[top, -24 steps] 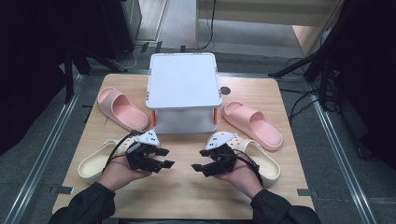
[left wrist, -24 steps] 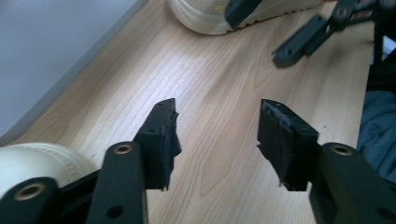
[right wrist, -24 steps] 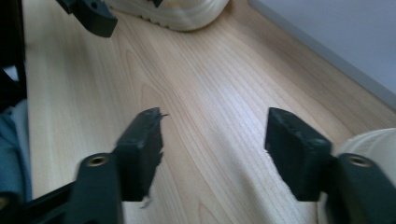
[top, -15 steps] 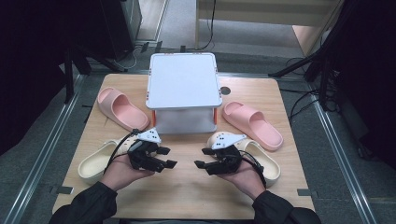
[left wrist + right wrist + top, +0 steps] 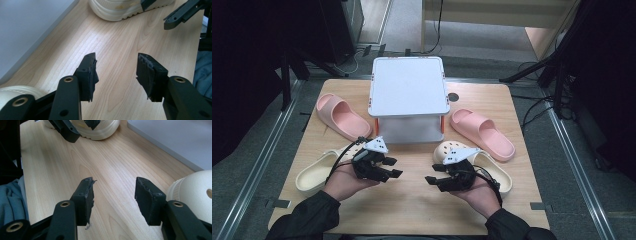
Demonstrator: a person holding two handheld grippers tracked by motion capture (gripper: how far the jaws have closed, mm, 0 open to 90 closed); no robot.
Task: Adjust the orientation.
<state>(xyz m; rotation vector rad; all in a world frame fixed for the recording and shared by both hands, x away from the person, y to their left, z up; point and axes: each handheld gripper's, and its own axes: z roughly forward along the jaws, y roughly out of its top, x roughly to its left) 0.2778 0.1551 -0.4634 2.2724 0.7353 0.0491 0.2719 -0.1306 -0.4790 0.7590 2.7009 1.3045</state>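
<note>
My left gripper [image 5: 394,167] and right gripper [image 5: 433,174] hover over the front middle of the wooden table [image 5: 412,210], their tips facing each other a short way apart. Both stand open with nothing but bare wood between the jaws, as the left gripper view [image 5: 116,72] and the right gripper view [image 5: 113,195] show. A cream slipper [image 5: 314,172] lies under my left hand. Another cream slipper [image 5: 492,170] lies behind my right hand. In the left gripper view that far slipper [image 5: 120,10] and the right gripper [image 5: 182,12] show at the top.
A white two-level stand [image 5: 409,92] sits at the middle back. A pink slipper [image 5: 343,116] lies to its left and another pink slipper [image 5: 482,133] to its right. In the right gripper view the stand's wall [image 5: 175,137] is at upper right, beside a cream slipper [image 5: 195,192].
Both hands have shifted only slightly, bringing the jaw tips a little closer together. Both grippers stay open and nothing was taken hold of.
</note>
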